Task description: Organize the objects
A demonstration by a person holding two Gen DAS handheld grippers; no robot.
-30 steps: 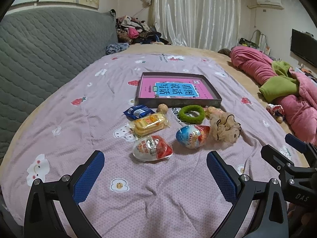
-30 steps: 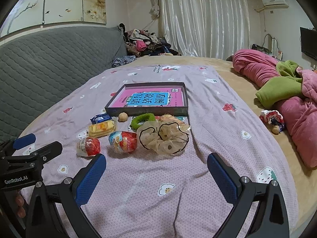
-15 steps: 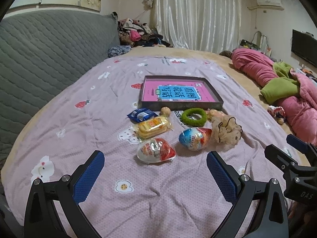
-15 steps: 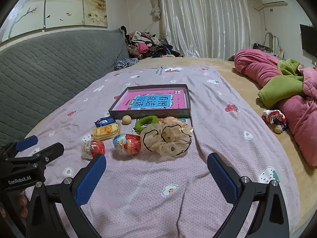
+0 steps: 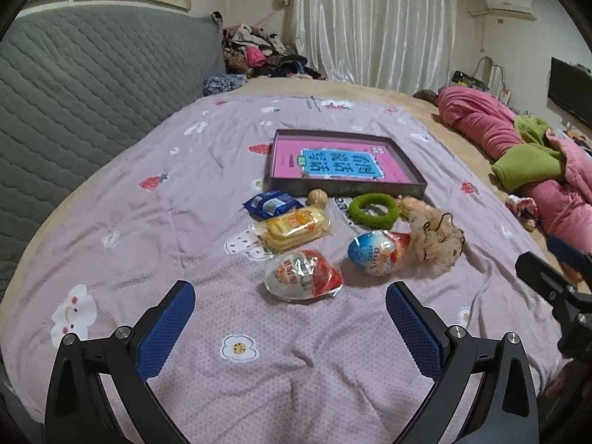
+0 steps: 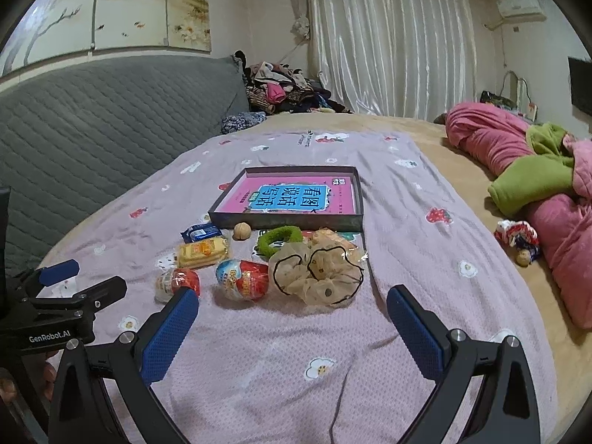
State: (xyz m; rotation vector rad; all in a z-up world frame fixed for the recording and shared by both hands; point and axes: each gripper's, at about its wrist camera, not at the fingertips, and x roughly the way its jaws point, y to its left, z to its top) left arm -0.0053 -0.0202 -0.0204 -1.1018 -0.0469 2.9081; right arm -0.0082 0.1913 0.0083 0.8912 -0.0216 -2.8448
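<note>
A shallow dark box [image 5: 346, 187] [image 6: 288, 218] with a pink book inside lies on the purple bedsheet. In front of it lie a blue packet [image 5: 272, 203], a walnut [image 5: 317, 197], a green hair ring [image 5: 373, 210], a yellow snack pack [image 5: 294, 227], a red-white toy egg [image 5: 301, 275], a blue-red toy egg [image 5: 375, 252] [image 6: 242, 279] and a beige scrunchie [image 5: 436, 242] [image 6: 318, 273]. My left gripper [image 5: 290, 333] is open and empty, just short of the red-white egg. My right gripper [image 6: 292, 333] is open and empty, short of the scrunchie.
A grey quilted headboard [image 5: 92, 85] runs along the left. Pink and green bedding [image 5: 525, 155] is piled at the right, with a small toy [image 6: 518, 236] beside it. Clothes [image 6: 281, 88] are heaped at the far end by the curtain.
Both grippers have drawn back and risen slightly, so the objects sit a little lower and farther in view. Both stay open and empty.
</note>
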